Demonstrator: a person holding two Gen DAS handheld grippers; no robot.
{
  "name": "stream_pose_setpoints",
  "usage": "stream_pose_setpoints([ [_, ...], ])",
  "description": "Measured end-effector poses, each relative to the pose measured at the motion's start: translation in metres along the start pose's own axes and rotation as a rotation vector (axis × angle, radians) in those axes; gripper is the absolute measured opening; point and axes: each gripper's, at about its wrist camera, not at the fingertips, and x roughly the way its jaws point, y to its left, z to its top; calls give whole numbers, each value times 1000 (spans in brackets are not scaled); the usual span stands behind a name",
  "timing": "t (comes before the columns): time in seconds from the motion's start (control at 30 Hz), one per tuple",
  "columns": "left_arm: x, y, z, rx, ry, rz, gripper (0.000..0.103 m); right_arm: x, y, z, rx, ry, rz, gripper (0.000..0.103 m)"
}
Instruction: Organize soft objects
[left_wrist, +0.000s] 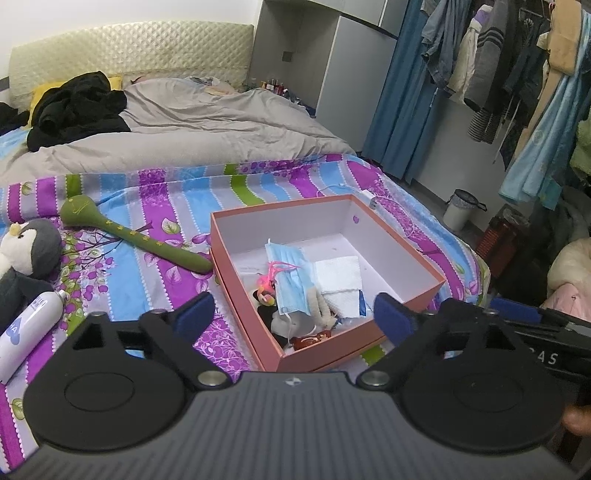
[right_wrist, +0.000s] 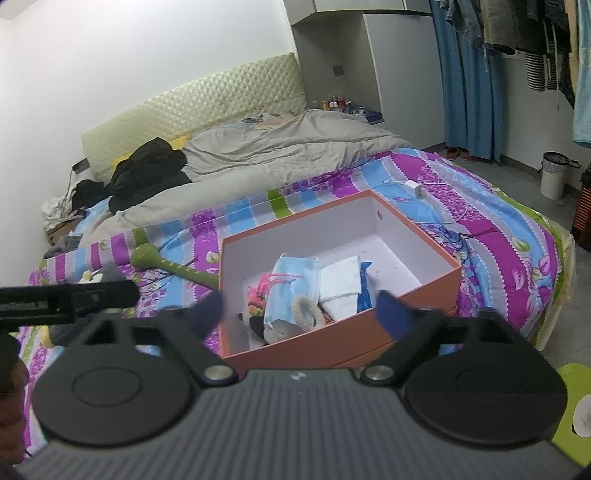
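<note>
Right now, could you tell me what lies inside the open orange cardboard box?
A blue face mask, white folded tissue, and small plush toys partly hidden beneath the mask.

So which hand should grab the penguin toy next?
Probably the left. The penguin plush lies on the bed at the left gripper's own side, outside the pink box. The right gripper faces the box, farther from the plush. Both jaws are open and empty.

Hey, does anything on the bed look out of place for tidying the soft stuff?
Yes: the penguin plush and green toy lie outside the box, and a spray bottle sits beside them.
</note>
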Motion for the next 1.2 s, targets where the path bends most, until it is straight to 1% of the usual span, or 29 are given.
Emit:
stream_pose_setpoints([
  [0.17, 2, -2, -1, 8, 13, 12, 101, 1, 0, 0, -13, -1, -35, 97],
  [0.4, 4, 0, -1, 1, 20, 16, 101, 0, -1, 1, -7, -5, -42, 97],
  [0.5, 4, 4, 0, -11, 20, 33, 101, 0, -1, 1, -4, 0, -43, 97],
  [0.8, 7, 3, 0, 6, 37, 41, 101, 0, 2, 1, -10, -1, -42, 97],
  [1.2, 5, 1, -1, 4, 26, 51, 101, 1, 4, 0, -16, 7, -47, 97],
])
